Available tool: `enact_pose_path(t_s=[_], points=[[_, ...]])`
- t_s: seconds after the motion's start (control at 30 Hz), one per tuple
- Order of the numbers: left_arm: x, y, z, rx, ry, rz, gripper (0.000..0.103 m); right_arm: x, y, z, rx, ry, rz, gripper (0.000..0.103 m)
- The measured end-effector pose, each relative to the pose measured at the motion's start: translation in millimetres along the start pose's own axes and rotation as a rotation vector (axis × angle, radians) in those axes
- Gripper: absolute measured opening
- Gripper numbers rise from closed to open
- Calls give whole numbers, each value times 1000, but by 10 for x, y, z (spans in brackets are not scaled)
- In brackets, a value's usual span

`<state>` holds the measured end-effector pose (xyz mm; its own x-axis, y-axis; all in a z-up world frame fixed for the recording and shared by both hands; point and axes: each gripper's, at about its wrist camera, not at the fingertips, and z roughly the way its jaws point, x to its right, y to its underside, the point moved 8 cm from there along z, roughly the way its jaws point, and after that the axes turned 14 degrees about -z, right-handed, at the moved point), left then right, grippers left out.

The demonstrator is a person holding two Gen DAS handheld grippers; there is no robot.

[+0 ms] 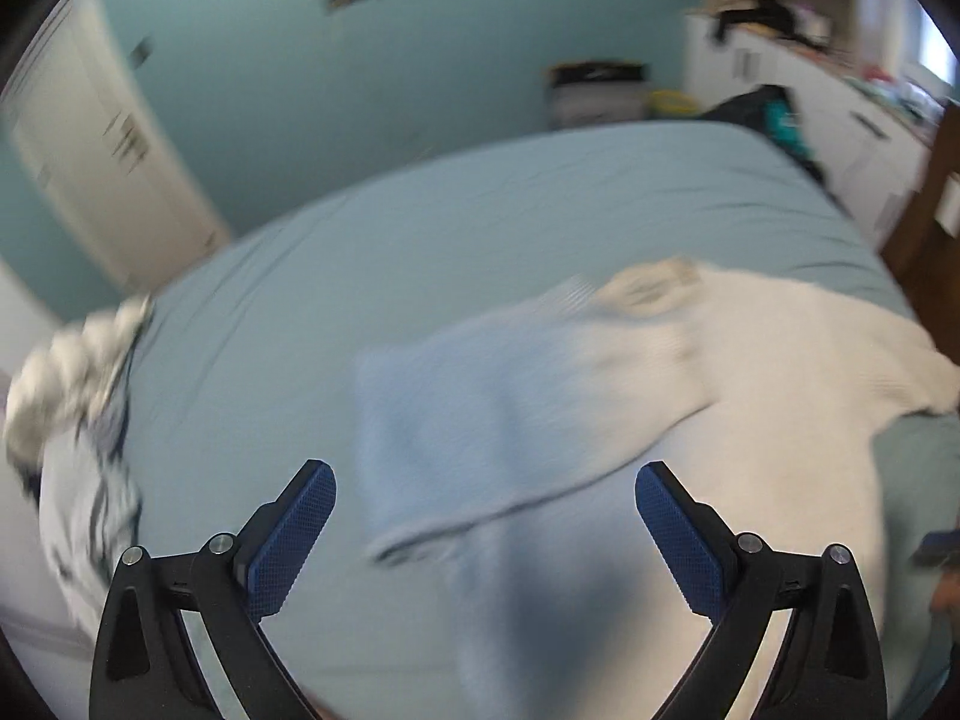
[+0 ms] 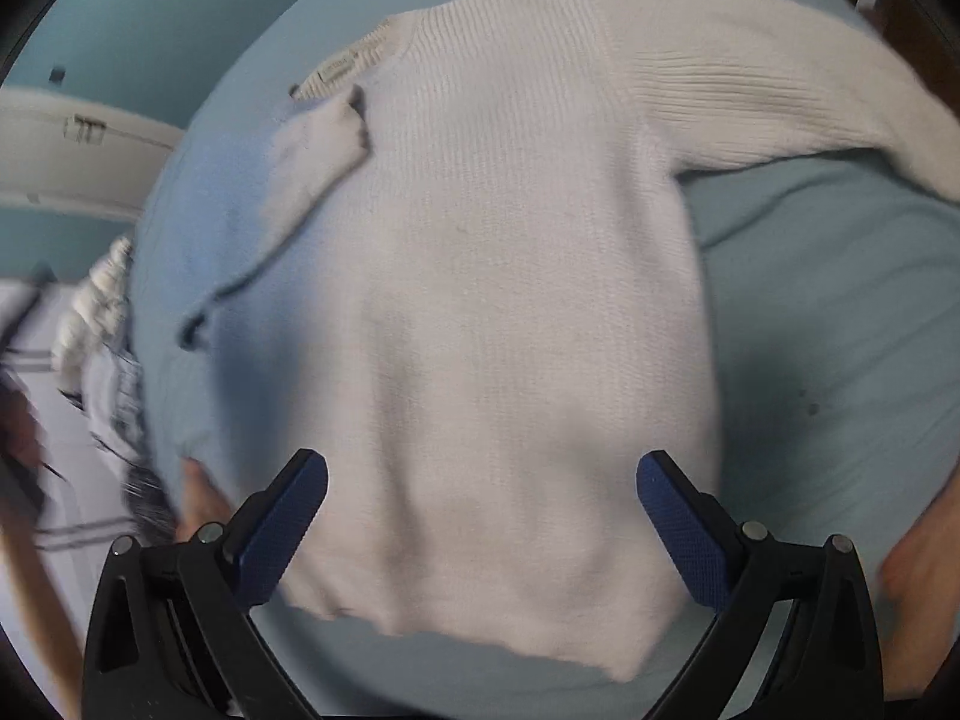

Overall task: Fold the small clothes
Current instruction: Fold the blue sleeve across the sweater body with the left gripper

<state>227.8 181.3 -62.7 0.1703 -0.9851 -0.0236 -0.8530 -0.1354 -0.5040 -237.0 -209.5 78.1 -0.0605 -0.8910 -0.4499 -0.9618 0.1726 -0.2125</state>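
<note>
We see the bed (image 2: 840,312) filling the ground under both claws, its pale blue sheet serving as the folding surface. On it the white knit sweater (image 2: 510,312) lies flat, body spread directly ahead of the right claw (image 2: 483,495), hem nearest its tips; we judge it was laid out this way so the sides can be turned in. One sleeve (image 2: 312,180) is already folded across the body, ahead and to the left of that claw, while the other stretches out to its upper right, not yet folded.

The left claw (image 1: 486,501) stands wide, released, nothing between its blue pads; the folded sleeve lies just ahead of it. The right claw is likewise spread and empty above the hem.

A heap of other clothes (image 1: 78,396) sits far left of the left claw, too blurred to identify. The sweater's far sleeve end runs out of frame, and the collar label is unreadable.
</note>
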Motion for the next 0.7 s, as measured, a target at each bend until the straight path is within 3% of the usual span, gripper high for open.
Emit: enact_pose_path(t_s=[0.1, 0.27, 0.37, 0.5, 0.6, 0.63, 0.7], points=[[-534, 190, 322, -91, 7, -189, 101, -364, -488, 72, -10, -50, -21, 101], [-820, 416, 689, -156, 76, -426, 101, -1087, -1321, 610, -11, -94, -138, 86], [-960, 521, 897, -170, 68, -435, 101, -1203, -1620, 1102, 16, -99, -83, 86], [-1085, 687, 1078, -179, 40, -463, 101, -1065, -1831, 1655, 1, -87, 48, 85], [-1195, 766, 1196, -175, 27, -496, 101, -937, -2013, 1905, 7, 8, 64, 83], [-1234, 793, 1222, -174, 13, -497, 101, -874, -2068, 1998, 6, 57, 74, 78], [-1271, 834, 1294, -180, -6, -494, 101, -875, -2125, 2049, 23, 66, 106, 78]])
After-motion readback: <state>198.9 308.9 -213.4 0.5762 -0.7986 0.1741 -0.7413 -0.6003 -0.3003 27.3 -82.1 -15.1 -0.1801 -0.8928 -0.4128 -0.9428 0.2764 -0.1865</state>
